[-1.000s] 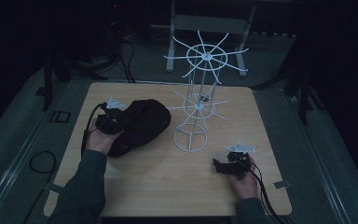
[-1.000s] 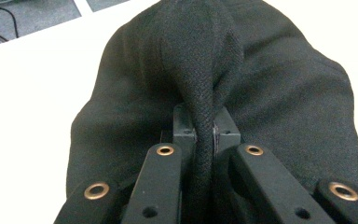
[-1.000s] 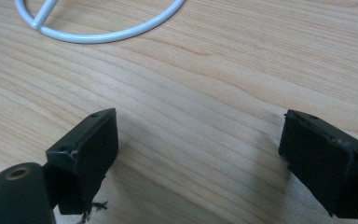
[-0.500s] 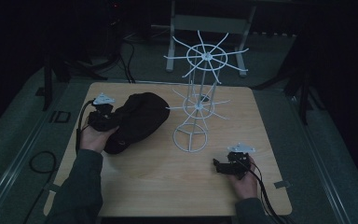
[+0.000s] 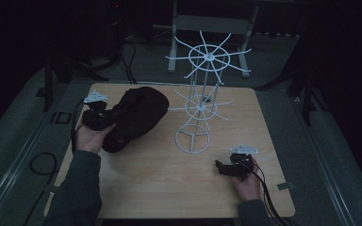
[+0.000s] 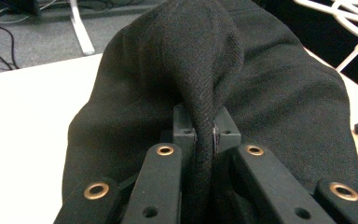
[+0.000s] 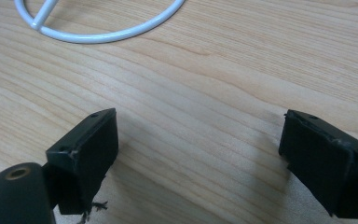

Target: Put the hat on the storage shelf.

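A black cloth cap lies on the left part of the wooden table, its near end lifted. My left gripper is shut on a fold of the black cap; the fabric is pinched between the two pads and bulges upward above them in the left gripper view. A white wire rack with spoke arms stands mid-table, right of the cap. My right gripper rests low near the front right, jaws wide apart over bare wood, nothing between them. The rack's base ring lies ahead of it.
A person's forearms come in from the bottom edge. A cable trails from the right gripper off the table's front right corner. Dark floor, cables and a grey stand's legs lie beyond the table's far edge.
My left gripper has drawn back to the left and risen a little, pulling the cap's pinched end with it and stretching the cap out. The right gripper has stayed put.
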